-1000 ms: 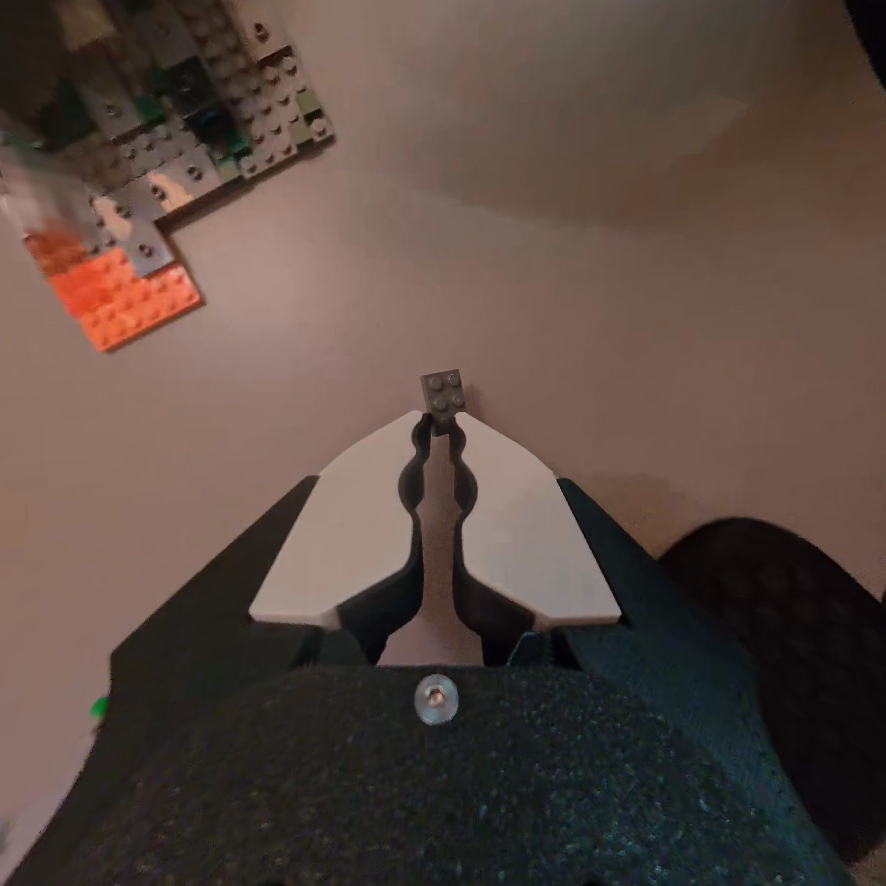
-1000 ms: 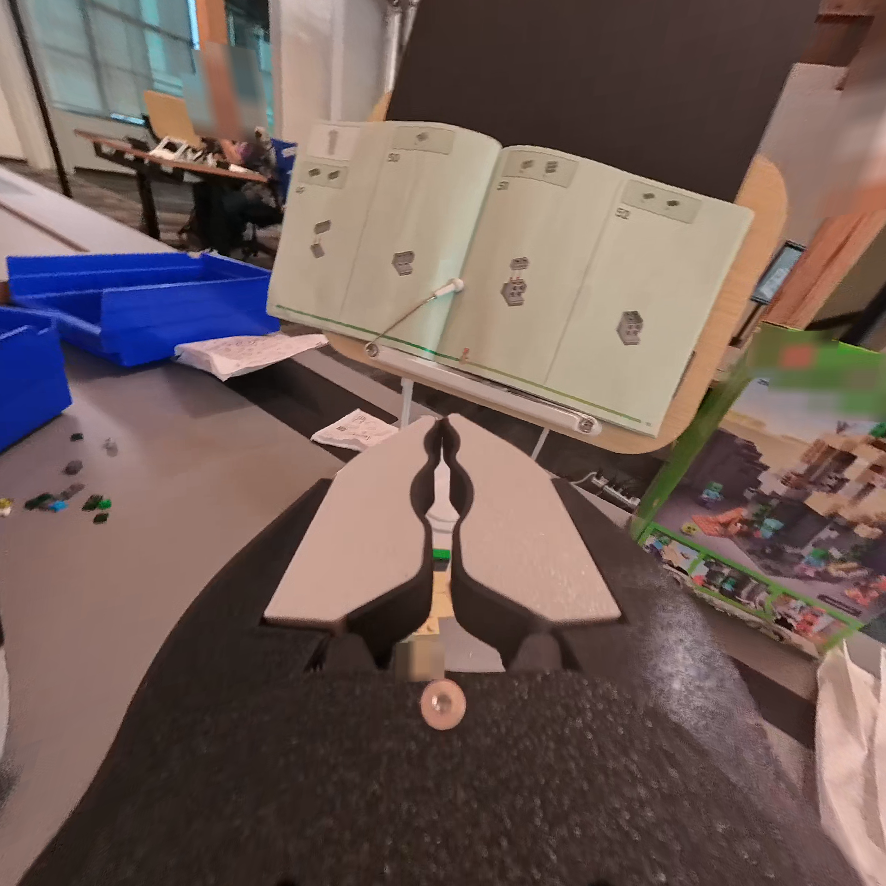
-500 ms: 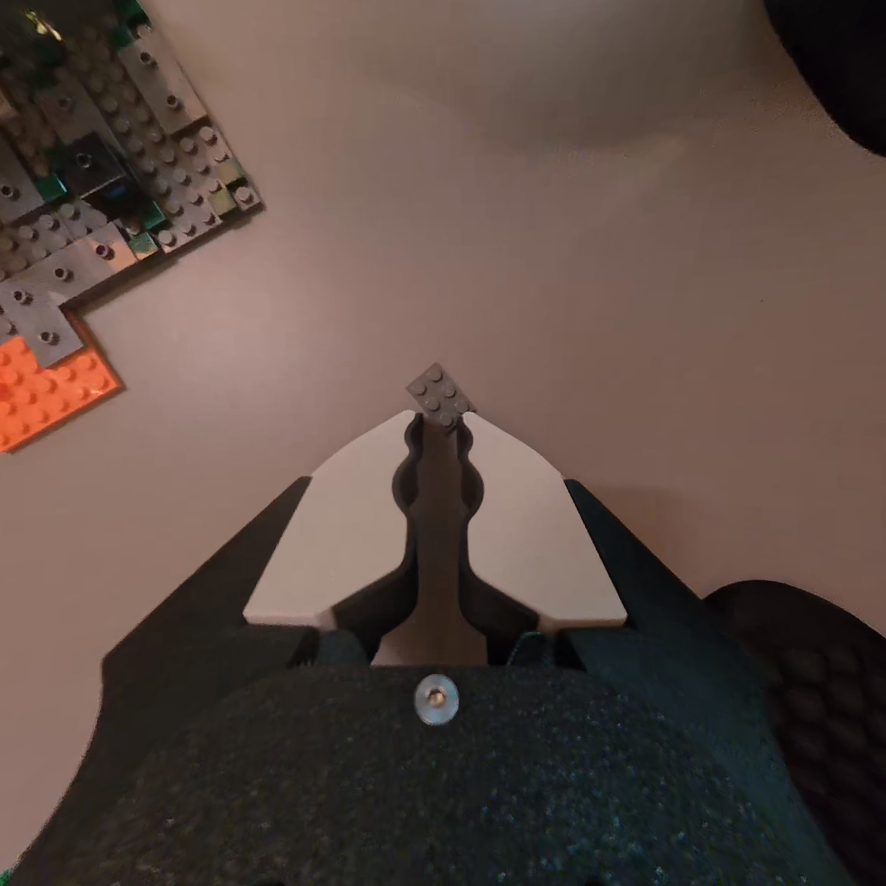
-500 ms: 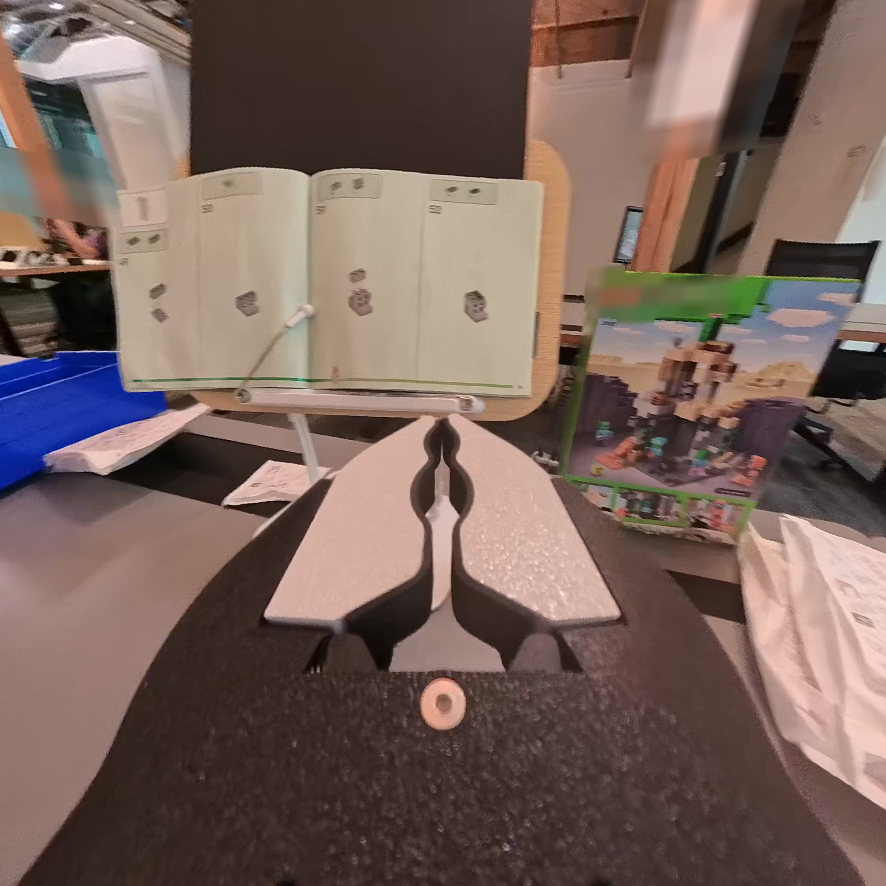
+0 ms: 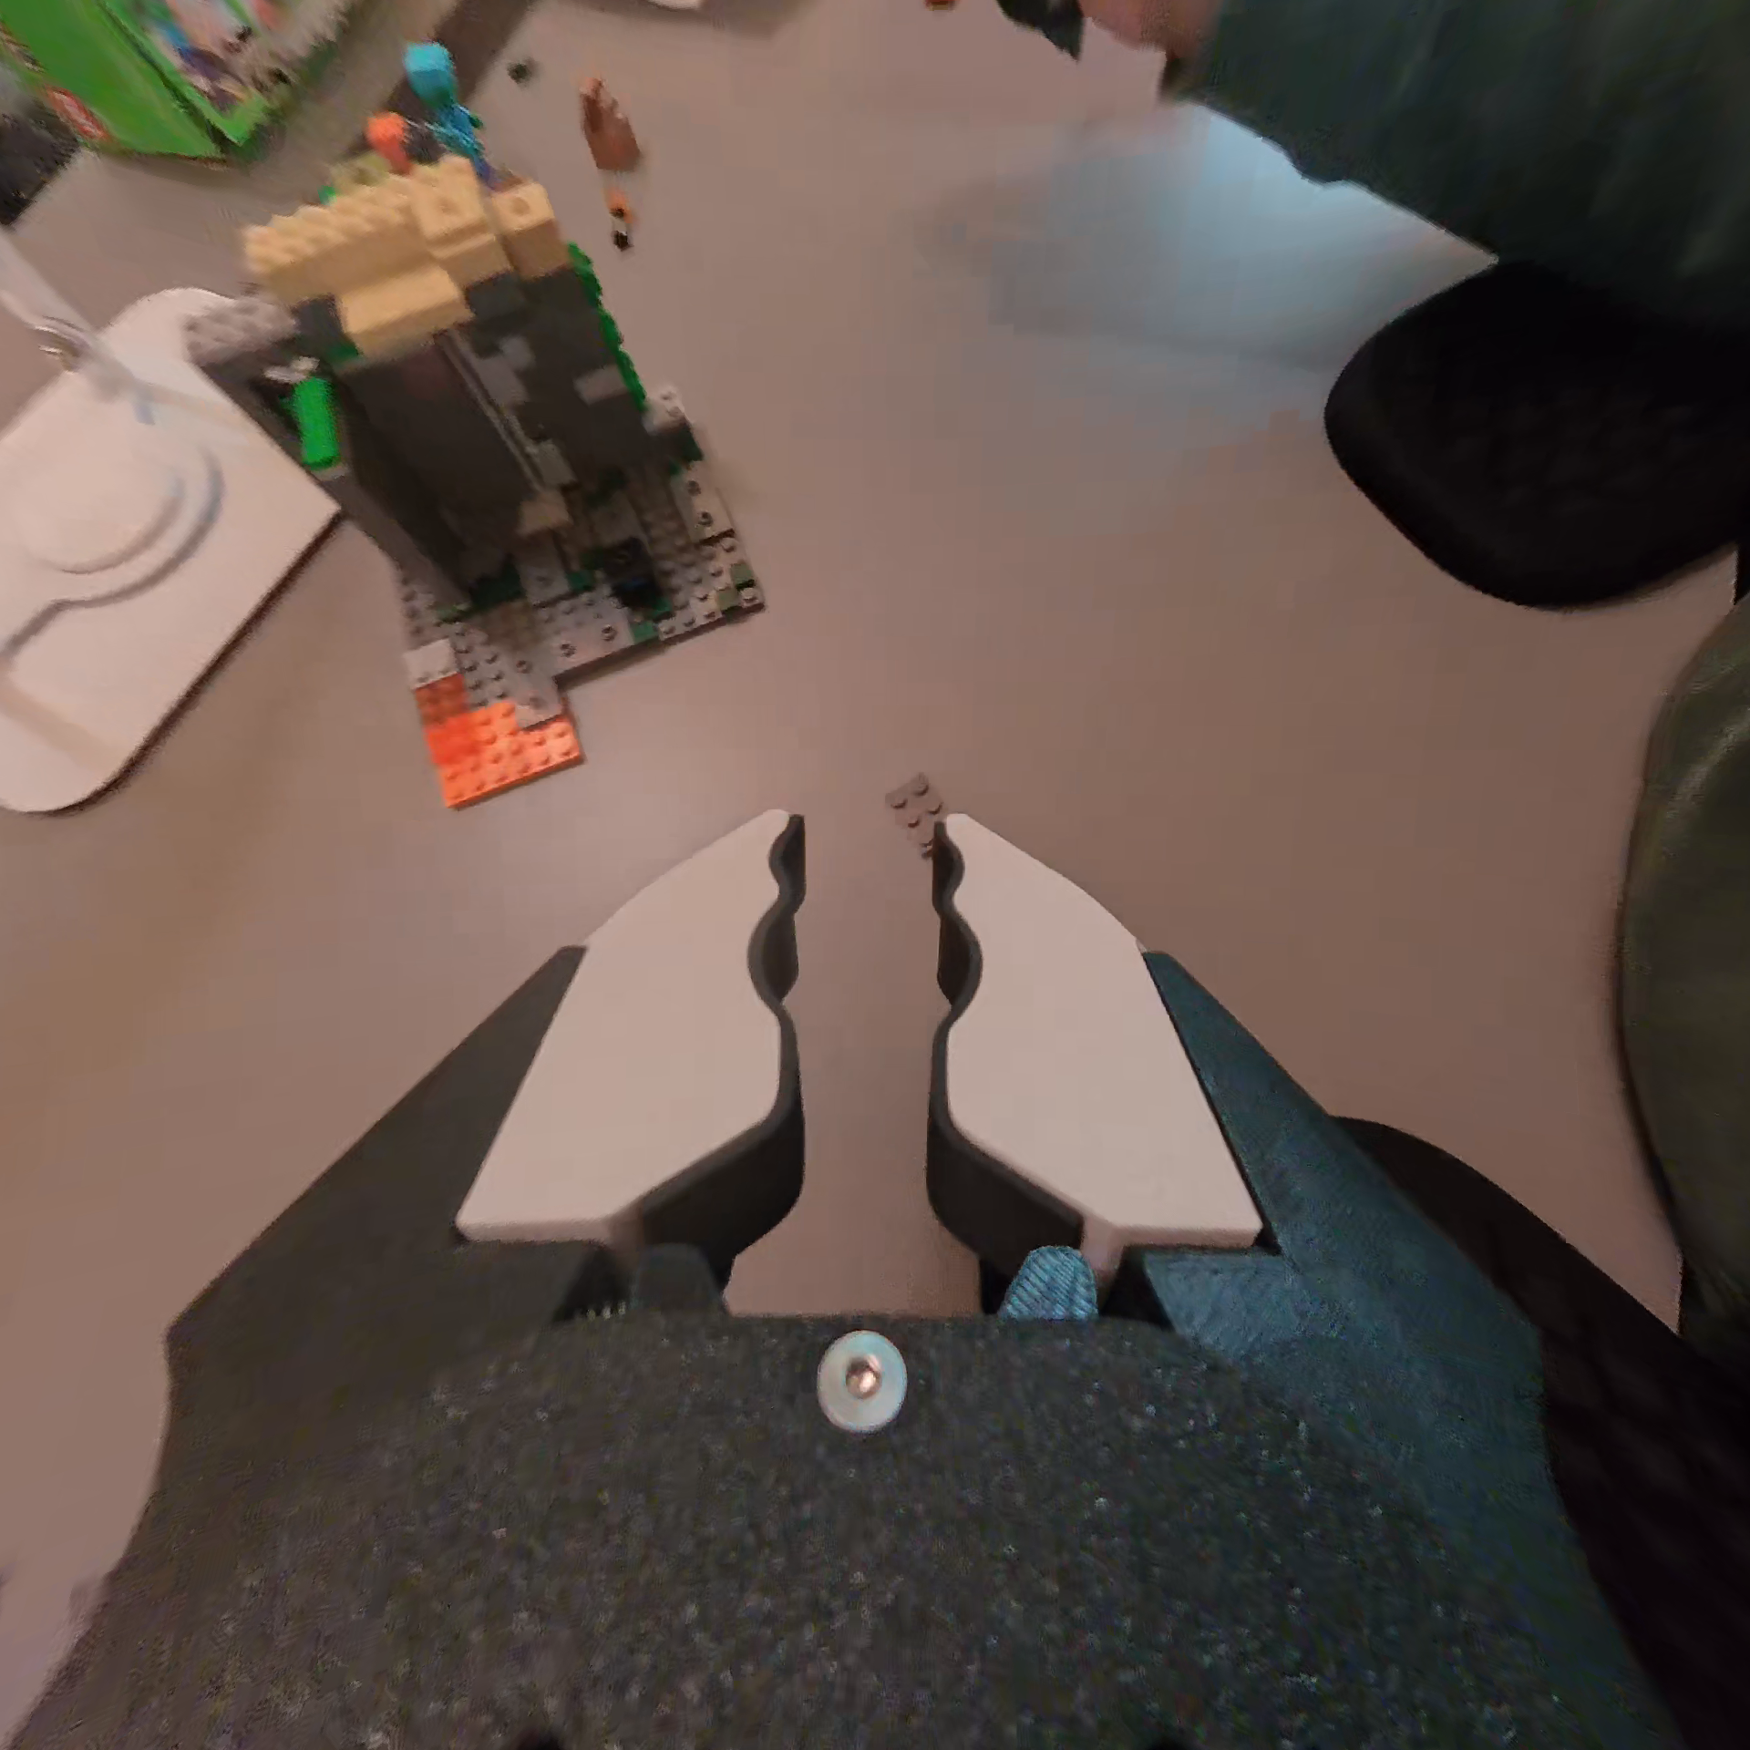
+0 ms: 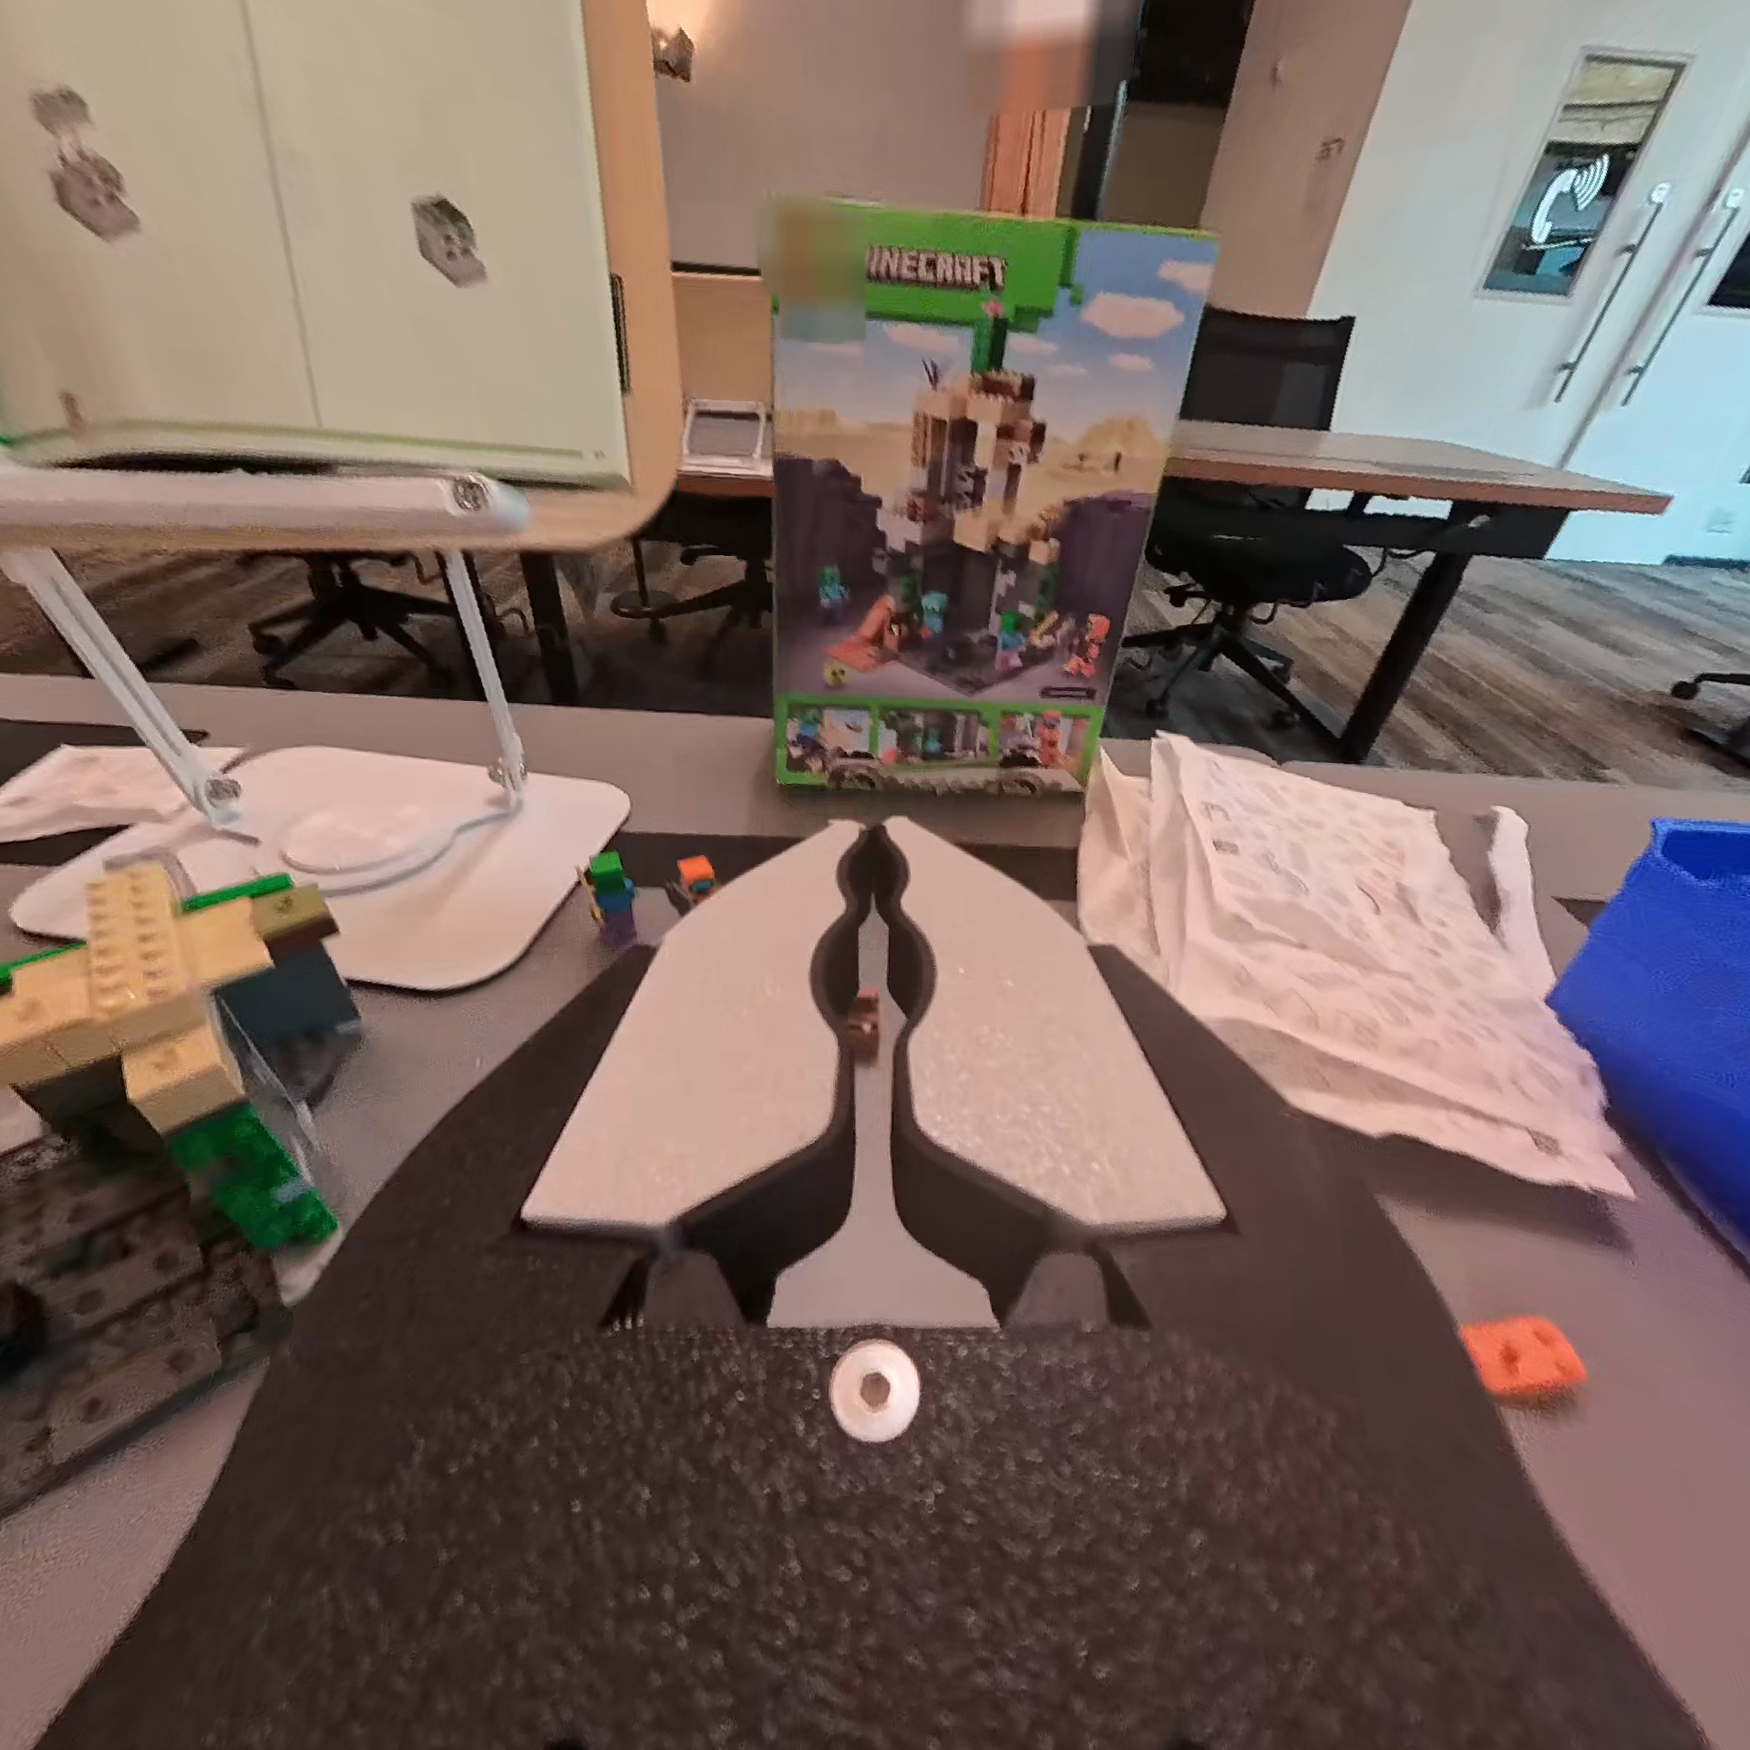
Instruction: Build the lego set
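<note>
In the left wrist view my left gripper [image 5: 866,831] is open, with its jaws well apart above the grey table. A small dark grey plate [image 5: 914,807] sits just off the right fingertip [image 5: 947,838], no longer clamped; I cannot tell if it touches the finger. The partly built lego model [image 5: 492,426], tan on top with dark walls and an orange plate [image 5: 502,748] at its near corner, stands ahead to the left. It also shows in the right wrist view [image 6: 142,1042] at the left. My right gripper [image 6: 871,833] is shut and empty, low over the table.
The set's box [image 6: 985,492] stands ahead of the right gripper. The instruction booklet [image 6: 312,237] sits on a white stand [image 6: 379,852]. Minifigures [image 6: 611,890], a small brown piece [image 6: 864,1023], paper bags [image 6: 1326,966], a blue bin [image 6: 1676,994] and an orange piece [image 6: 1520,1368] lie around. A green sleeve [image 5: 1515,123] is at the right. About 35 centimeters separates my left fingertips from my right.
My left gripper has opened and let go of the dark grey plate, and it has pulled back so the model is in view. My right gripper swung right and down, staying shut.
</note>
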Demonstrator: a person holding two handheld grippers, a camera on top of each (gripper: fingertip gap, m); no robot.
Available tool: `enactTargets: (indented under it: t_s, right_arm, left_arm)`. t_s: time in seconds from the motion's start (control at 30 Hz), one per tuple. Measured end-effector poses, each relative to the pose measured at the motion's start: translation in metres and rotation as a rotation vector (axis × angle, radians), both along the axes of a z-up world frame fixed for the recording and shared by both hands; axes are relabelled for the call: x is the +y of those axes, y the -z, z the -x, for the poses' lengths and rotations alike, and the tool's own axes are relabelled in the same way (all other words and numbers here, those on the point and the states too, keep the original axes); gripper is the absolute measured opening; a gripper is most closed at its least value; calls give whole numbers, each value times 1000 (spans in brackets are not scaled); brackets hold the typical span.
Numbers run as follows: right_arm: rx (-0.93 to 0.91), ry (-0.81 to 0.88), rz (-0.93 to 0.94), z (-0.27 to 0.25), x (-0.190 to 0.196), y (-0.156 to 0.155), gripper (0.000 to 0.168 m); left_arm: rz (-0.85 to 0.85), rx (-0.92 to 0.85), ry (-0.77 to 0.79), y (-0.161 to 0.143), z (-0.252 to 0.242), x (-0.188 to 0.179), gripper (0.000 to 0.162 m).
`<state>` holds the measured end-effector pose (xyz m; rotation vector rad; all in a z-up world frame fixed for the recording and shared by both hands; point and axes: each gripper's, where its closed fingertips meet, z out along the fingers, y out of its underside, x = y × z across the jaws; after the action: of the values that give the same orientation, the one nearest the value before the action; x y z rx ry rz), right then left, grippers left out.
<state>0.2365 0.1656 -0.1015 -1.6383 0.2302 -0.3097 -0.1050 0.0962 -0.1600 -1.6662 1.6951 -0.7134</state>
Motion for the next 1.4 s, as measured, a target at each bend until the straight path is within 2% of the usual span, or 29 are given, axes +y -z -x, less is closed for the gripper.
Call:
enactTargets:
  t_s: [0.13, 0.3, 0.43, 0.53, 0.67, 0.83, 1.0, 1.3, 1.4]
  right_arm:
    - [-17, 2, 4, -3, -6, 7, 0]
    - [0, -34, -11, 0, -7, 6, 0]
    - [-9, -49, -10, 2, -7, 6, 0]
    - [-15, -60, -12, 5, -7, 5, 0]
    - [-29, -73, -2, 8, -5, 8, 0]
    - [-47, -87, 5, 13, -4, 9, 0]
    - [-67, -93, 14, 16, -2, 11, 0]
    - [-86, -103, 35, 19, 1, 17, 0]
    - [-84, -106, 39, 18, 1, 19, 0]
  left_arm:
    - [-74, -57, -116, -28, 34, 17, 19]
    - [-188, -105, -354, -70, 108, 57, 1]
    - [-222, -107, -521, -95, 171, 82, 0]
    - [-244, -56, -623, -97, 214, 98, 0]
    - [-200, 105, -647, -66, 256, 112, 0]
    - [-96, 347, -540, -4, 278, 113, 0]
    - [-21, 529, -417, 39, 283, 112, 19]
    - [69, 687, -311, 81, 290, 125, 30]
    - [85, 699, -313, 82, 293, 129, 26]
